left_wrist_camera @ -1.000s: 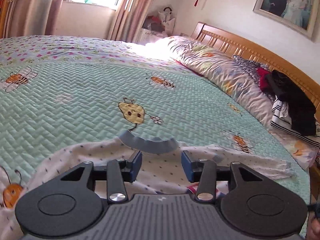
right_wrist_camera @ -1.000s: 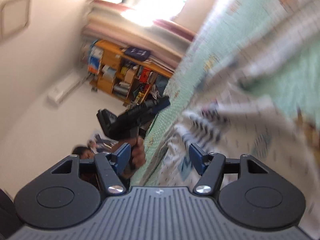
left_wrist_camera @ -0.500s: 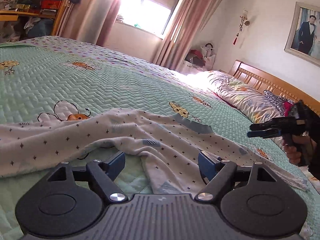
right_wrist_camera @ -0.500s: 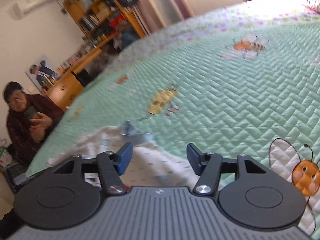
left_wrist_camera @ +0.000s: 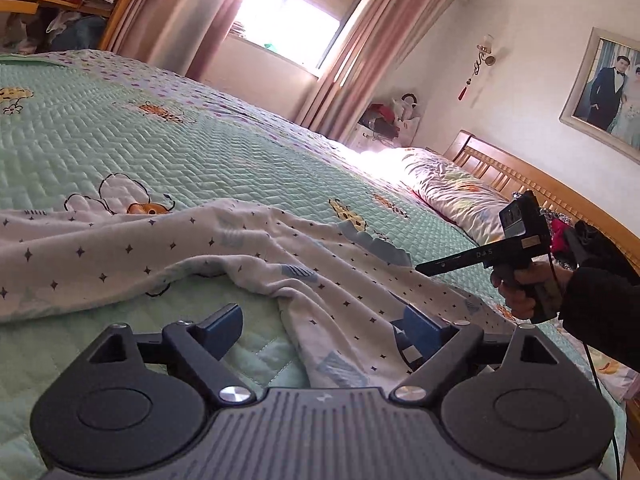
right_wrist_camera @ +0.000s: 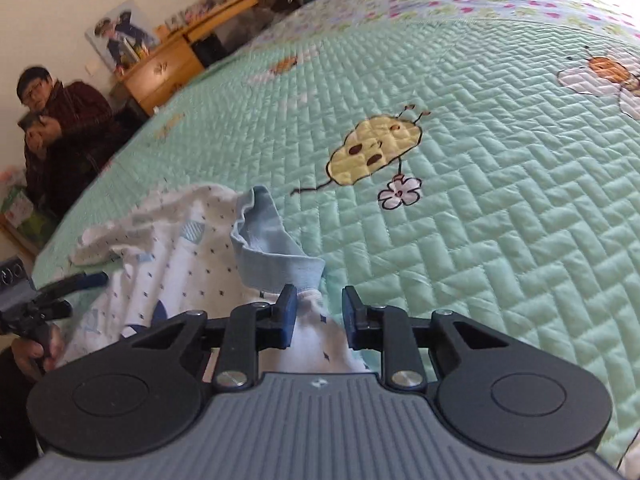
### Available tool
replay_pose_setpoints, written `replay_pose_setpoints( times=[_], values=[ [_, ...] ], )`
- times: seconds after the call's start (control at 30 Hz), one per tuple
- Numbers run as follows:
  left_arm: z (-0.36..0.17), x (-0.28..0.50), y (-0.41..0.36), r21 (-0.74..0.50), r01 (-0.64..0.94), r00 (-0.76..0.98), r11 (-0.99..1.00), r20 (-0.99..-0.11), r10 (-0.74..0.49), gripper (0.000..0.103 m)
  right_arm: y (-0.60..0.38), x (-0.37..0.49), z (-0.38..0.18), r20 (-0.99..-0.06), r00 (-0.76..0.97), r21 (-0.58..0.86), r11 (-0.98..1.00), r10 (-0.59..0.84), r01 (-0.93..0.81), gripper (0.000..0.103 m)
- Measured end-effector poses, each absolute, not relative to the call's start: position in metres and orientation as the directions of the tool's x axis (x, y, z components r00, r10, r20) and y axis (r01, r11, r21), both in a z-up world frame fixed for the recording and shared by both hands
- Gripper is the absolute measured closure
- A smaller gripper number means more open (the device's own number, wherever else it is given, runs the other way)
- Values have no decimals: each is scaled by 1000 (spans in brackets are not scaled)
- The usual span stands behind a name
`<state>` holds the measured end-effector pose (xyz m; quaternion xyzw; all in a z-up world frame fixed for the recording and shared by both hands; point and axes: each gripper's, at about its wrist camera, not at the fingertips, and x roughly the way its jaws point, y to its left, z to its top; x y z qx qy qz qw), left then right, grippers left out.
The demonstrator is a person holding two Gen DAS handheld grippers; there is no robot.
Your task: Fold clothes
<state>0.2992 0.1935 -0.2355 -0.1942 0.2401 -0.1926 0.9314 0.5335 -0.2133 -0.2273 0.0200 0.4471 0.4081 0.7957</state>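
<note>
A white star-print garment (left_wrist_camera: 200, 248) with a pale blue collar (left_wrist_camera: 376, 248) lies rumpled on the green quilted bedspread (left_wrist_camera: 160, 152). My left gripper (left_wrist_camera: 320, 324) hovers low over a fold of it. Its jaws are opening wide; the fold lies between them and no pad presses it. In the right wrist view, my right gripper (right_wrist_camera: 320, 316) sits just behind the collar (right_wrist_camera: 272, 252). Its jaws are closing with the garment's white edge (right_wrist_camera: 192, 264) in the gap. Each gripper also shows in the other's view: the right gripper (left_wrist_camera: 420, 268), and the left gripper (right_wrist_camera: 92, 280).
A pillow (left_wrist_camera: 448, 192) and dark clothes (left_wrist_camera: 560, 228) lie along the wooden headboard (left_wrist_camera: 520, 176). A person (right_wrist_camera: 68, 136) sits beyond the bed's far side, near a wooden desk (right_wrist_camera: 168, 68). Bare bedspread (right_wrist_camera: 480, 200) stretches past the collar.
My left gripper dropped nearer the garment and its jaws widened. My right gripper swung round over the bed to the collar and its jaws narrowed around the white edge.
</note>
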Motion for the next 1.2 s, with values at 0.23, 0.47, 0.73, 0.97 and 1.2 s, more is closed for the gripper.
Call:
replay_pose_setpoints(
  times=[0.23, 0.47, 0.73, 0.97, 1.2],
  values=[
    [-237, 302, 194, -457, 257, 806, 851, -385, -450, 13, -202, 526, -232, -718, 311, 317, 690, 623, -651, 94],
    [-238, 302, 194, -460, 254, 803, 851, -390, -450, 12, -195, 515, -224, -721, 411, 201, 736, 558, -647, 98],
    [-238, 303, 195, -460, 252, 803, 851, -392, -449, 12, -202, 527, -206, -722, 547, 29, 808, 424, -588, 96],
    [-238, 303, 195, -463, 252, 802, 850, -392, -451, 12, -247, 524, -203, -631, 603, 240, 862, 488, -447, 53],
    [-239, 304, 196, -469, 249, 800, 847, -394, -454, 12, -270, 508, -210, -692, 622, 169, 921, 365, -352, 58]
  ],
)
